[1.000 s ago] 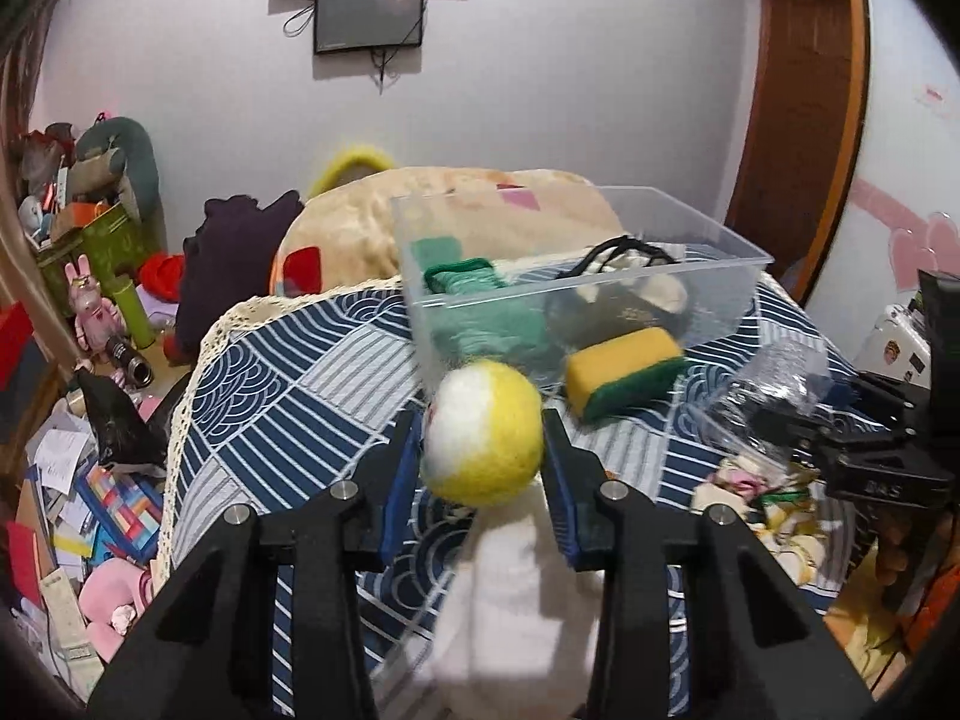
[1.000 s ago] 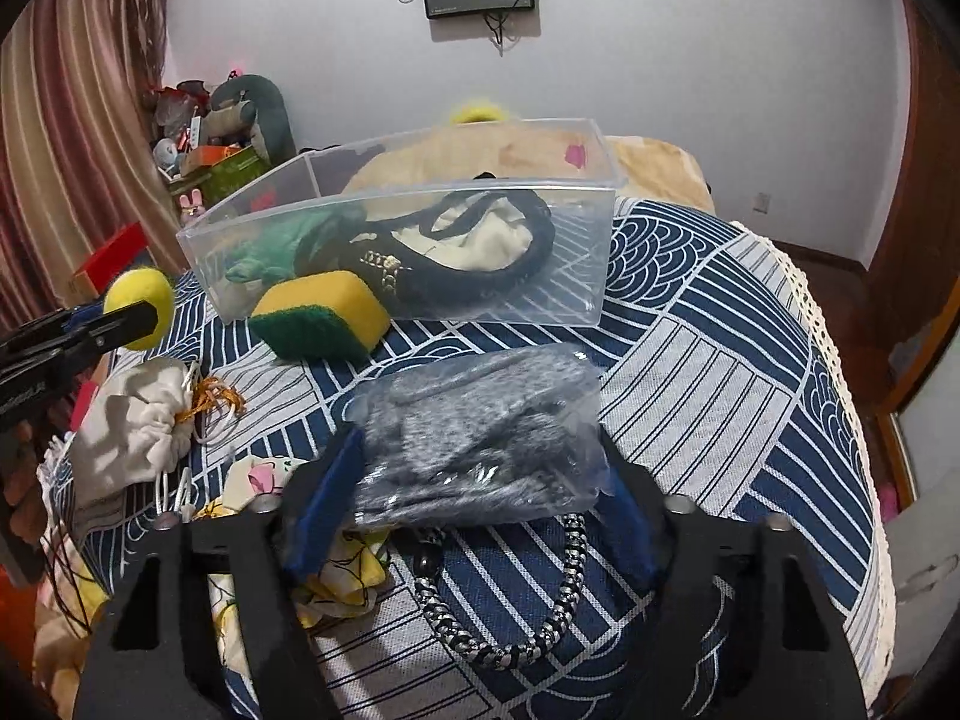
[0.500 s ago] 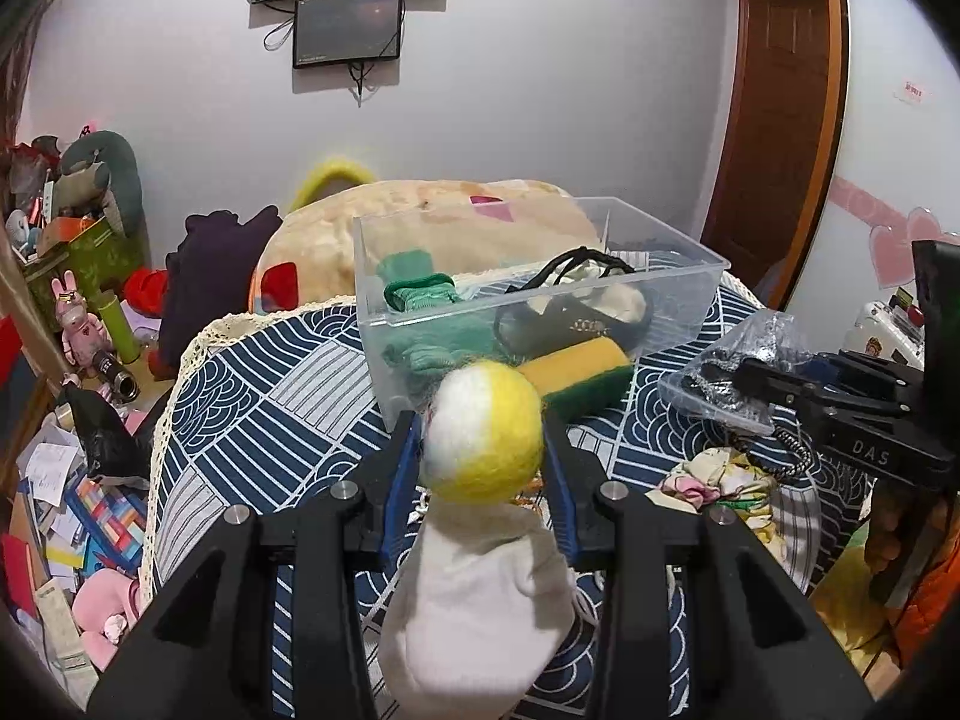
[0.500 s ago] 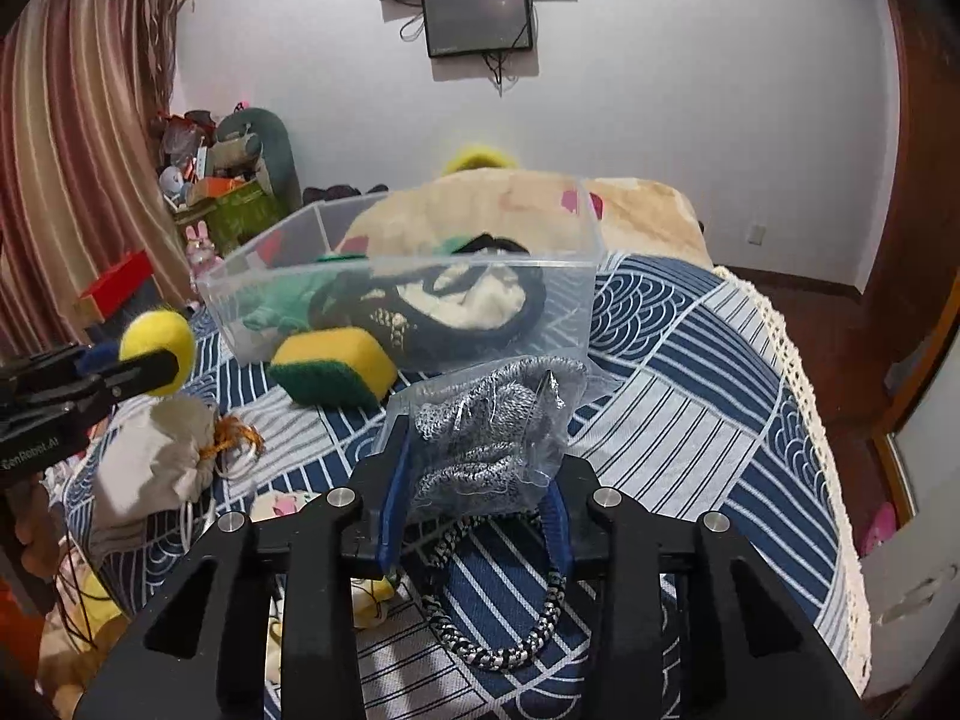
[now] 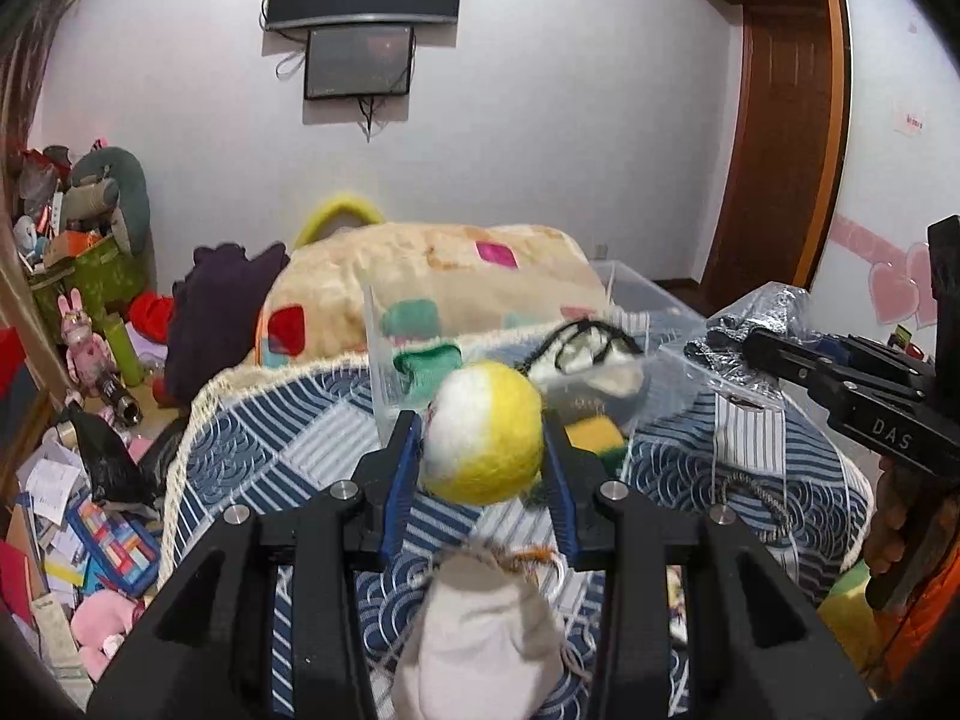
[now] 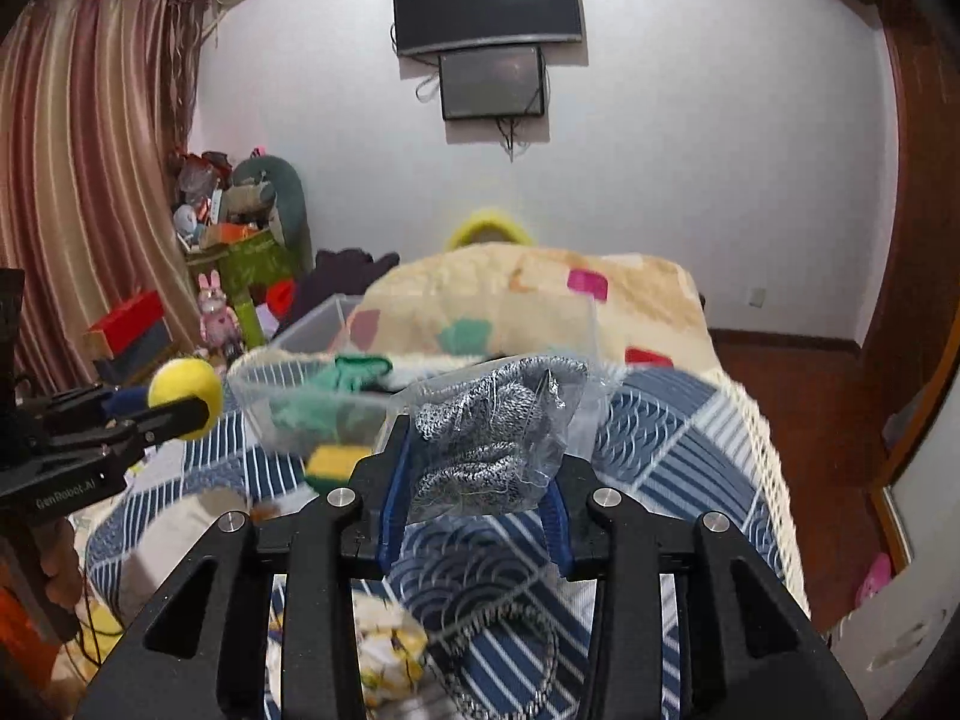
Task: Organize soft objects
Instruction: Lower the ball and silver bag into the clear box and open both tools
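- My left gripper: black plastic arms, blue pads, silver screws
- My right gripper: same build; white "DAS" lettering shows along its side
- Orange sleeve

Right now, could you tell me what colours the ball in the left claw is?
The ball is yellow and white, seen best in the left wrist view.

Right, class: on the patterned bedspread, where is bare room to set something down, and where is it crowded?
Bare bedspread lies right of the clear bin, out to the fringed edge, and left of it likewise. Crowded in front: sponge, white pouch, braided cord.
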Motion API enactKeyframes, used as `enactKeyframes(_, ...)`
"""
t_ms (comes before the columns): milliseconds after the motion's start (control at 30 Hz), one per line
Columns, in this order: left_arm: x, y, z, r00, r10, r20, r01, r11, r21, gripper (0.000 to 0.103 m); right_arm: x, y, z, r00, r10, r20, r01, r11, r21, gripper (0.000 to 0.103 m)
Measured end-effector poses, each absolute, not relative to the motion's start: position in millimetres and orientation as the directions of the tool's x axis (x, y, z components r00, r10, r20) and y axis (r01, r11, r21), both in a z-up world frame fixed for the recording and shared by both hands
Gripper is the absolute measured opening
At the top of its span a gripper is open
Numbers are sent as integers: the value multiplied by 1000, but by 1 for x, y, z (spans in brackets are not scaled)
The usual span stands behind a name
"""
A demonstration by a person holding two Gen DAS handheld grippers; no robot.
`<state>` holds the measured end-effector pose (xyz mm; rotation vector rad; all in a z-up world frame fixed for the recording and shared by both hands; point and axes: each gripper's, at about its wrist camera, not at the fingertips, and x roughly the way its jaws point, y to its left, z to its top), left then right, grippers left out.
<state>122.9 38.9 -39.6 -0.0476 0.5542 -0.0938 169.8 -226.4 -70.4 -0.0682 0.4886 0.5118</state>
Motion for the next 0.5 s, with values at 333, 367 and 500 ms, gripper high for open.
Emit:
enactKeyframes(333, 153, 55, -27, 860, -82, -504, 28, 993, -114, 39, 195, -219, -47, 793, 460, -400, -474, 878, 70, 34)
enactKeyframes(367, 156, 56, -27, 858, -85, -506, 27, 992, -121, 39, 197, -218, -47, 791, 464, -398, -477, 876, 72, 34)
enactKeyframes(500, 167, 56, -26, 856, -72, -512, 18, 994, -109, 39, 208, -206, -48, 789, 464, -404, -482, 874, 62, 34)
